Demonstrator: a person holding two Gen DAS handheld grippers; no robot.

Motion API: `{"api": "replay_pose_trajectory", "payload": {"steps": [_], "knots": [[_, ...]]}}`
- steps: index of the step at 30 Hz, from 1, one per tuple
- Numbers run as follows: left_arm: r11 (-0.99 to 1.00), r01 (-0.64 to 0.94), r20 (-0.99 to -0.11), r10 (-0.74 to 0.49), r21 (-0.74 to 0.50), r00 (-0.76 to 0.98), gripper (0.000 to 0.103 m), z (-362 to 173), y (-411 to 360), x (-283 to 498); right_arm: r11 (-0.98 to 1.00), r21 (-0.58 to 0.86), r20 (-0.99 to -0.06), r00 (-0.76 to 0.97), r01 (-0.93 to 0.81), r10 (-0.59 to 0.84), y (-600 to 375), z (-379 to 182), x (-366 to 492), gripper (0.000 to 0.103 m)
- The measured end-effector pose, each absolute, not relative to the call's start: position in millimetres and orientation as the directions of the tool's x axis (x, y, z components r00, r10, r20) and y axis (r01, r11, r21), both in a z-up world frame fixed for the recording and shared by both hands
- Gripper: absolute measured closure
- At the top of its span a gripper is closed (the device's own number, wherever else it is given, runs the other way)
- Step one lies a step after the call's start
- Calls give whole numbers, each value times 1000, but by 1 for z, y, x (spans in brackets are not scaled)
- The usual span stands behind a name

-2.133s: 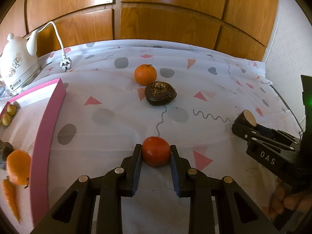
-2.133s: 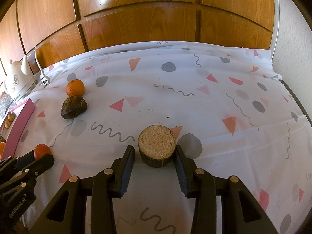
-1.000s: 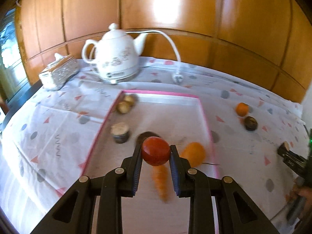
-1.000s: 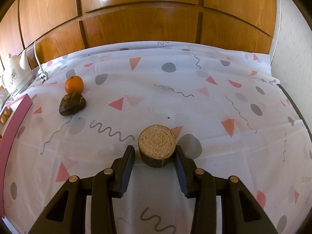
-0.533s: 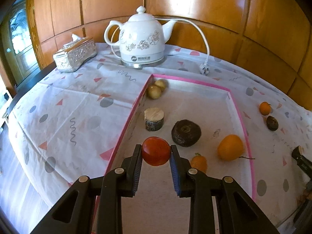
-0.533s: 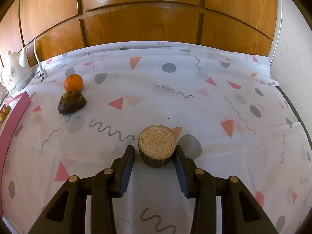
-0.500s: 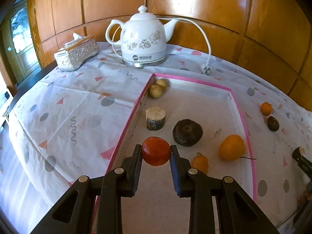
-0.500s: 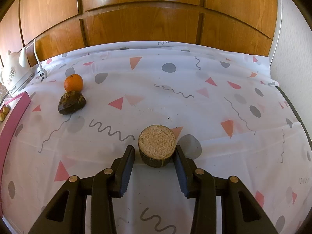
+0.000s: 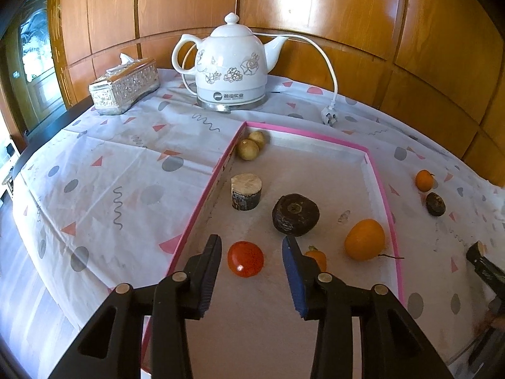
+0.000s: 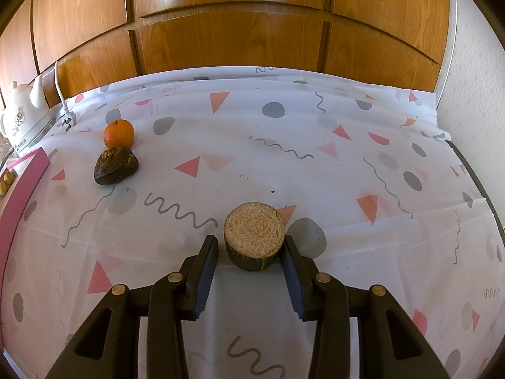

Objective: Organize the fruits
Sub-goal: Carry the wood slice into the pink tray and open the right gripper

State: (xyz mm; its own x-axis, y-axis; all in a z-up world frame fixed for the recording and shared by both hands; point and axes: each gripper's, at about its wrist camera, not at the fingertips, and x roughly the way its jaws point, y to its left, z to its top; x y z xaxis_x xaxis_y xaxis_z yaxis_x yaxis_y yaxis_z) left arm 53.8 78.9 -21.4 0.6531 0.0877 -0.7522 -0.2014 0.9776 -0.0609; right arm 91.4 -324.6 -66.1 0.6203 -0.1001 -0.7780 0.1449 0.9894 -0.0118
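Observation:
In the left wrist view my left gripper [image 9: 251, 252] is open above the pink-rimmed tray [image 9: 377, 178]. A red tomato [image 9: 245, 258] lies on the tray floor between the fingers, apart from both. The tray also holds a wood-like stub [image 9: 246, 187], a dark round fruit [image 9: 295, 214], an orange fruit [image 9: 365, 239], a small carrot [image 9: 316, 257] and two yellowish fruits [image 9: 251, 145]. In the right wrist view my right gripper [image 10: 249, 249] is open around a cut stub [image 10: 254, 235] on the cloth; a gap shows at the left finger. A tangerine [image 10: 119, 133] and a dark fruit [image 10: 116, 165] lie at the left.
A white electric kettle [image 9: 230, 69] with its cord and plug [image 9: 329, 117] stands behind the tray. A crystal tissue box [image 9: 124, 87] sits at the back left. The table edge drops off at the left. A wall borders the table at the right [image 10: 473, 101].
My left gripper carried the tomato from the cloth to over the tray, then opened; the tomato now lies on the tray floor. The right gripper has stayed around the stub.

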Motion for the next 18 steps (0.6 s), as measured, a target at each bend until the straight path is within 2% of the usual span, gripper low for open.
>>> {"api": "replay_pose_trajectory", "payload": {"steps": [5,7,10,11,15,18], "knots": [[975,-210,-730,89,-76,677,54,-17,76,46,989,-11,-779,619,145,-99,-325,-66,91,62],[977,-203,-720,93,-68,688,45,-14,74,43,990,-14,-780,618,144,-101,-325,-66,92,62],[980,-191,-704,94,-61,704,39,-9,71,39,989,-36,-783,611,143,-117,-321,-65,93,64],[980,-187,-702,89,-65,707,38,-8,71,38,990,-45,-785,608,135,-119,-318,-63,93,68],[979,-187,-706,80,-75,704,36,-7,73,36,995,-27,-796,601,93,-78,-300,-59,90,68],[978,-198,-708,95,-65,700,36,-6,76,34,1000,-30,-791,611,-3,-22,-269,-54,84,68]]}}
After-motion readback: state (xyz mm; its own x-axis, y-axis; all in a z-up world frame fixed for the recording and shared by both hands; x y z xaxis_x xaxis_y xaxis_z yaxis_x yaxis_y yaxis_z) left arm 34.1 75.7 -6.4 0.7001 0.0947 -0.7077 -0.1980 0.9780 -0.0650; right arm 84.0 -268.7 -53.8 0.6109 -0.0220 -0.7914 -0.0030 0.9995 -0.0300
